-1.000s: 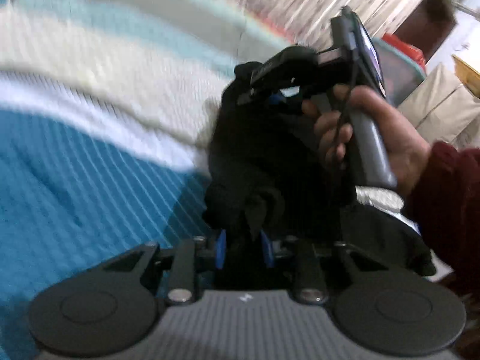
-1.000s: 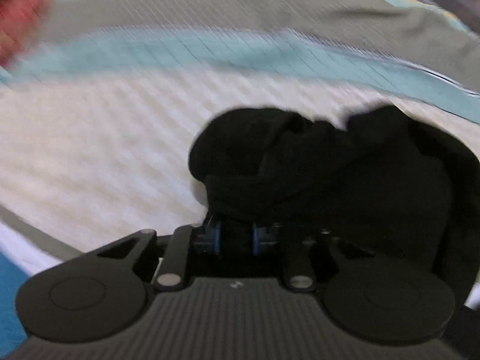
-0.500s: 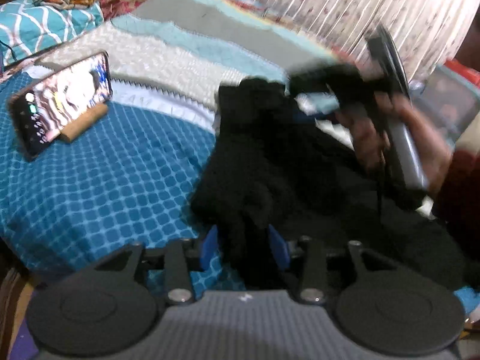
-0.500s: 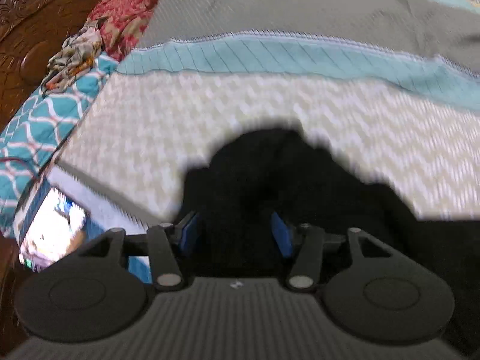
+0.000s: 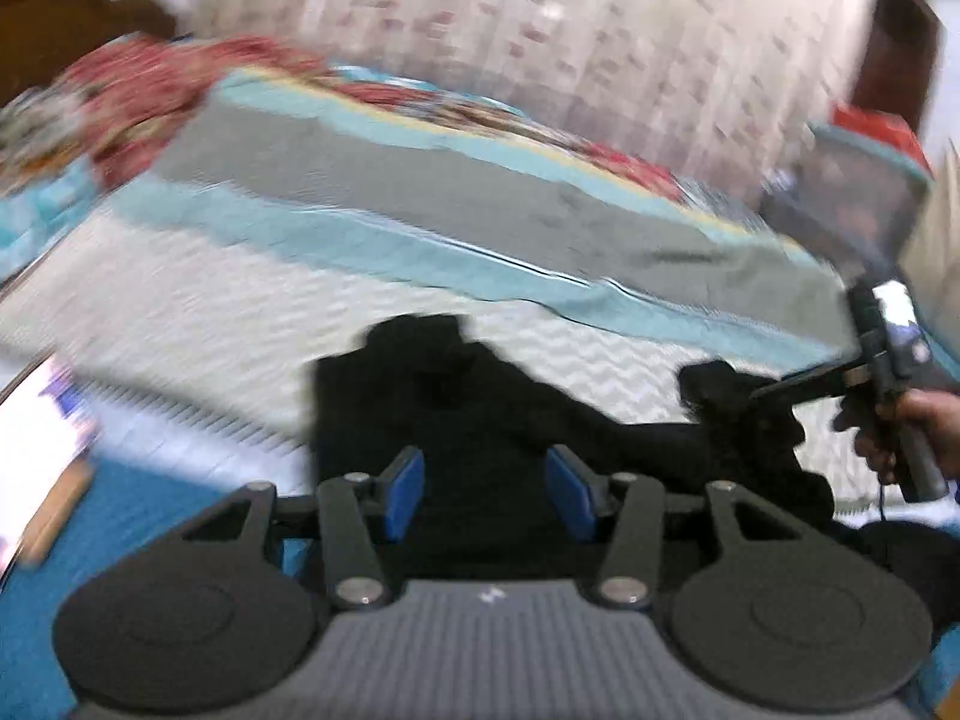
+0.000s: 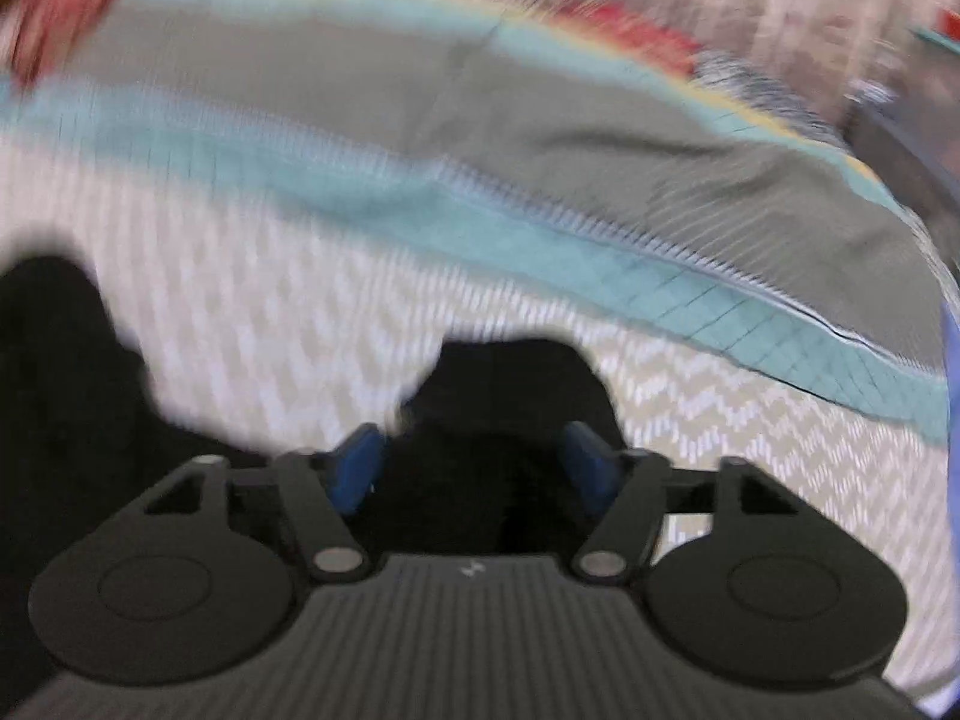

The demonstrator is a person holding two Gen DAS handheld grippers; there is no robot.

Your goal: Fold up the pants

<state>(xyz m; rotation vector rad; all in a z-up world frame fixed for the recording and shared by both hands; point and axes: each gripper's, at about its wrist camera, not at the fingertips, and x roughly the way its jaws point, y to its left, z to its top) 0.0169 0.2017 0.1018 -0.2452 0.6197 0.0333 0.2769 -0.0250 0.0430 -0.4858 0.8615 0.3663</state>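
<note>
The black pants [image 5: 480,414] lie in a heap on the cream chevron band of the bedspread [image 5: 240,336], stretching off to the right. My left gripper [image 5: 487,492] hovers over their near edge; its jaws are opening, and dark cloth lies between the blue pads [image 5: 405,489] without being pinched. In the right wrist view, my right gripper [image 6: 474,474] is also opening wide over a fold of the pants [image 6: 510,384], and its pads [image 6: 357,471] stand clear of the cloth. More black cloth [image 6: 54,360] shows at the left. A hand [image 5: 900,432] holds the right gripper's handle at the far right.
The bedspread has grey [image 5: 420,180], teal and blue bands. A lit phone on a wooden stand [image 5: 42,438] sits at the left edge of the bed. A patterned curtain [image 5: 540,30] hangs behind the bed, and a dark headboard [image 5: 72,30] is at the upper left.
Both grippers were shut on the bunched black cloth; their jaws have widened and let it go. The pants dropped and spread on the bed. The right gripper swung away to the right.
</note>
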